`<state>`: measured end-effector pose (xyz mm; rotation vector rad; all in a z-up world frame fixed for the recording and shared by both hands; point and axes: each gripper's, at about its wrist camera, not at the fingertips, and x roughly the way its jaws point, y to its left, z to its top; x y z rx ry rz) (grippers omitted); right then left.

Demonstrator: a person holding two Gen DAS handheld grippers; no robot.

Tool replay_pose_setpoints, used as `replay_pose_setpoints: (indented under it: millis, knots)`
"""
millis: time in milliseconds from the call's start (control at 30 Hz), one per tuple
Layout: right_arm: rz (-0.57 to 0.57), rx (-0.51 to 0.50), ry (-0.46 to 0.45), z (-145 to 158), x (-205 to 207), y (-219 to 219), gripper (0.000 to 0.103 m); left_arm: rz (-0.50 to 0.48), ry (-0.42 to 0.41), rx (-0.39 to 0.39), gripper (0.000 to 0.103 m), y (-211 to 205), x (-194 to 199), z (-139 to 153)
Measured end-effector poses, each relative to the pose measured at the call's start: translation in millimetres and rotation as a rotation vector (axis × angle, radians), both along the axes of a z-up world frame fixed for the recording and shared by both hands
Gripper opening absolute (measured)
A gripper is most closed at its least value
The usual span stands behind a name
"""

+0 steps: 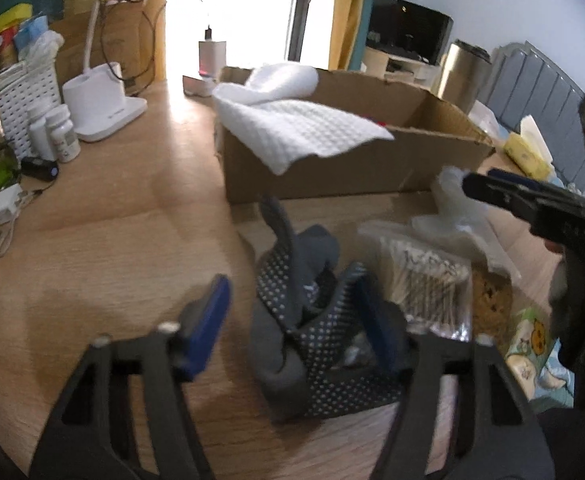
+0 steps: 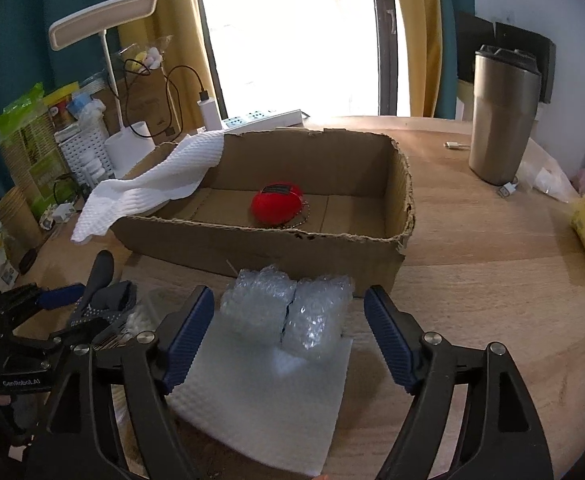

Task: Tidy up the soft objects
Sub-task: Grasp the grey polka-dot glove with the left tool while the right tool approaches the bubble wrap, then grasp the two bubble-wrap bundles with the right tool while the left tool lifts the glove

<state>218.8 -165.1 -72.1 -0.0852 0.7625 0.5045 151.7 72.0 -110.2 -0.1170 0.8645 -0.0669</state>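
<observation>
On the wooden table [image 2: 472,280], just before the cardboard box [image 2: 252,246], lies a crinkled wad of clear bubble wrap [image 2: 288,314] atop a flat white quilted sheet [image 2: 264,404]; the right gripper [image 2: 288,338] stands with jaws apart either side of it, pads not touching; beside it the left gripper [image 1: 292,328], jaws apart, straddles a grey slipper with white dots [image 1: 316,328]; inside the ragged-edged box sits a rounded red plush piece [image 2: 277,208]; a waffle-textured white cloth [image 2: 148,184] drapes over its rim.
</observation>
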Motion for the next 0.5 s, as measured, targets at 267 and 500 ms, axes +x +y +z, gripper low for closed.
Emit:
replay_pose_setpoints:
  millis: [267, 500]
  knots:
    - [0.018, -0.002, 0.039, -9, 14, 9, 0.081, -0.056, 0.015, 0.008, 0.031, -7, -1, -3]
    - [0.026, -0.018, 0.103, -20, 21, 11, 0.078, -0.059, -0.008, 0.007, 0.029, -8, -7, 5]
